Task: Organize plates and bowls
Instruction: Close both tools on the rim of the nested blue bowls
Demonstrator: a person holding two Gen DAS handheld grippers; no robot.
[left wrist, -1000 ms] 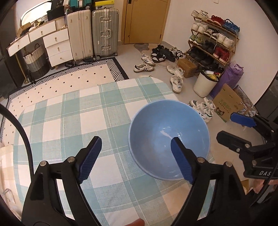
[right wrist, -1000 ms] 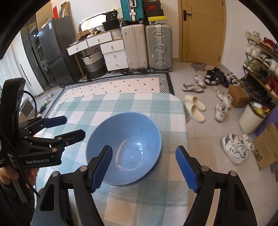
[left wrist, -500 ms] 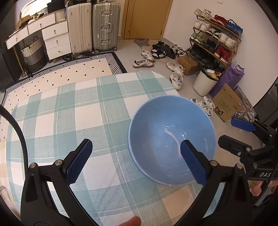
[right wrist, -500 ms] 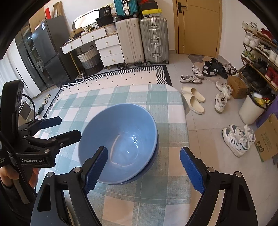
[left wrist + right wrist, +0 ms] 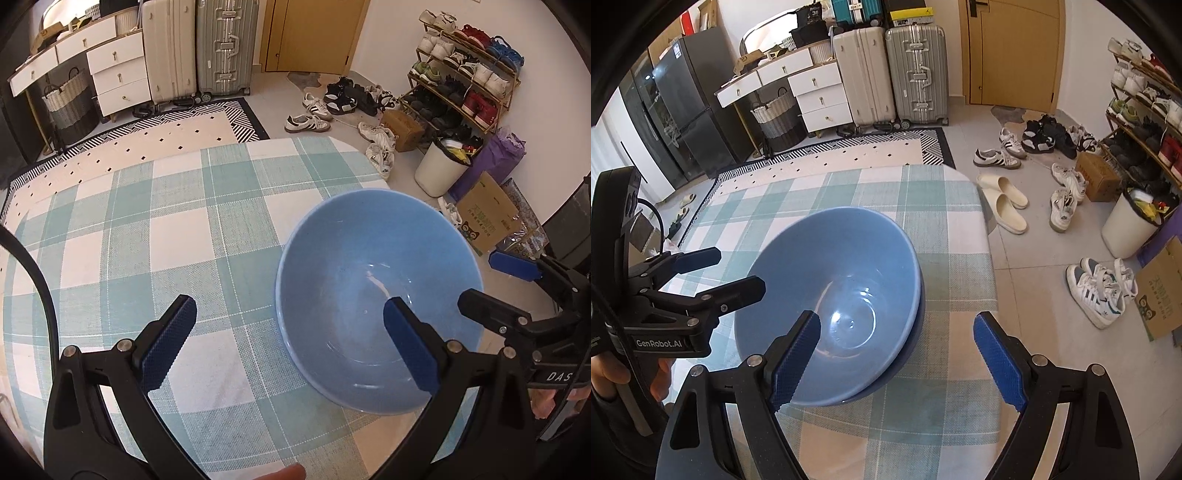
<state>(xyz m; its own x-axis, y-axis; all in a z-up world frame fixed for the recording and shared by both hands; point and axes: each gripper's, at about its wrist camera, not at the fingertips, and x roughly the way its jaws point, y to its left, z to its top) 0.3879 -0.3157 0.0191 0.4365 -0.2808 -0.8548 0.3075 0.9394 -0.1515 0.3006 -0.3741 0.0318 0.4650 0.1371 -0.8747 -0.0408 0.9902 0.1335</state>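
Glossy pale-blue ceramic bowl (image 5: 831, 295) is nested in a darker bowl (image 5: 912, 332) on the checked tablecloth (image 5: 147, 240). Both the left gripper (image 5: 288, 347) and right gripper (image 5: 894, 358) are held apart, nothing clamped. Probably slippery and chippable, best pinched at the rim.

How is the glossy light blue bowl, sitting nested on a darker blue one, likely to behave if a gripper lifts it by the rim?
The light blue bowl looks glazed and shiny, so the pads may slip on its rim. It appears rigid ceramic, probably heavy for its size and chippable. Nested in the darker blue bowl, it could shift or drag that one along.
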